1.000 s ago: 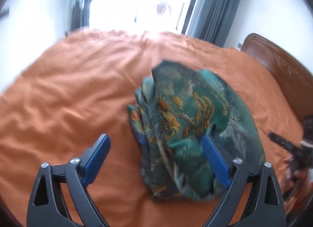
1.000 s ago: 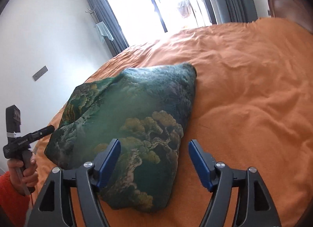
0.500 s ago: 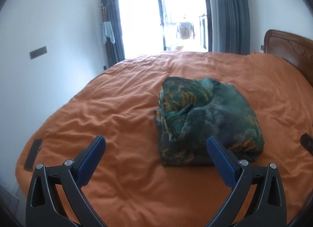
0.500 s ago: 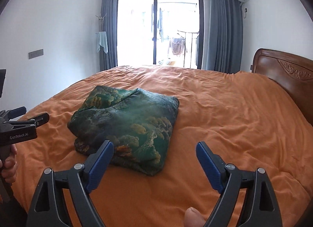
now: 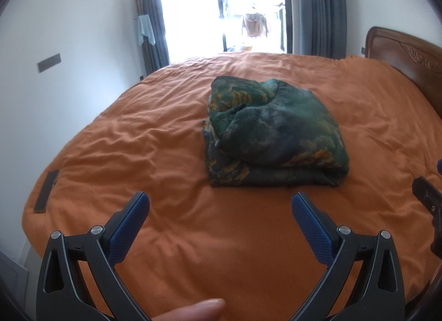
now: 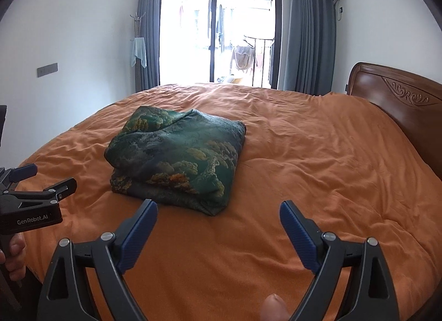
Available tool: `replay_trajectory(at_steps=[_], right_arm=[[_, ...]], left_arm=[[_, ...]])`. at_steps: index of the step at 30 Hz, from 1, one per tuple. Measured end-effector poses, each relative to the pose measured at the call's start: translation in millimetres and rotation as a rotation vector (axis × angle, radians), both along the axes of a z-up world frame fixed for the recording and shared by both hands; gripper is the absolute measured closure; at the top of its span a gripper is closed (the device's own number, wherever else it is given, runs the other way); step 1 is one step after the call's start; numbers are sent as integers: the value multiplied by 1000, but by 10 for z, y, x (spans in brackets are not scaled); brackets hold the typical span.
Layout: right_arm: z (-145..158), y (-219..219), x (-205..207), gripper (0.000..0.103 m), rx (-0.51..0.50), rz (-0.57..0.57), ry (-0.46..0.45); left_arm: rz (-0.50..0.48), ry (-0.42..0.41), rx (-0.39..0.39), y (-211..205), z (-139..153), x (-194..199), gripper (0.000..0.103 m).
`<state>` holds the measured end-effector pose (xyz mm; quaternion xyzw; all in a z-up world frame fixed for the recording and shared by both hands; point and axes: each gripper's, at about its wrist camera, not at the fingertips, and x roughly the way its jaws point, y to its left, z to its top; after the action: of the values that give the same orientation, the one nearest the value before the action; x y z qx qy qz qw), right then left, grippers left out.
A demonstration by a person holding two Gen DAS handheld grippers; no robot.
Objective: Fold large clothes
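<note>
Both devices have drawn back from the folded garment (image 6: 176, 158), which sat between their blades a second ago. Low in each frame, the right hand-held gripper (image 6: 218, 210) has just been opening and stands released, empty; the left hand-held gripper (image 5: 221, 203) gapes too. Mid-frame, the green bundle rests on the orange bed (image 6: 331, 169). Beyond, the window (image 6: 218, 33) glows.

Green patterned garment (image 6: 176, 155), folded, on bed (image 6: 304, 155)
</note>
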<state>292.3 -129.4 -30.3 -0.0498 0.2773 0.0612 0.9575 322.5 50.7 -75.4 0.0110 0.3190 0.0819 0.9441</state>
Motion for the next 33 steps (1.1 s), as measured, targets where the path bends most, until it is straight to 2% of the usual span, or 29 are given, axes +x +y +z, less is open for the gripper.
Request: replay_trajectory(at_steps=[5,8,11,14,19,33], right_arm=[[-40,15,-42,1,18,-6,56],[-12,45,-51,1,-5,-27,72],[21,67,-66,1,-5,-38,81],[22,84,-77,1,-9,-51,101],[32,110,-112,1,-25,-61,119],[186,185,-188,1,-46,-58,99]], left_arm=[[-62,1,-10,-130,-39,-92,0],[-91,13,-69,-135,-41,-103,0],[-81,14,-91,-130,-12,-113,0],[-51,3,-77,-136,37,-150,0],[-58,-4,-41,-189,103,-193,0],[-46,-29,-13,-230,326,-295,0]])
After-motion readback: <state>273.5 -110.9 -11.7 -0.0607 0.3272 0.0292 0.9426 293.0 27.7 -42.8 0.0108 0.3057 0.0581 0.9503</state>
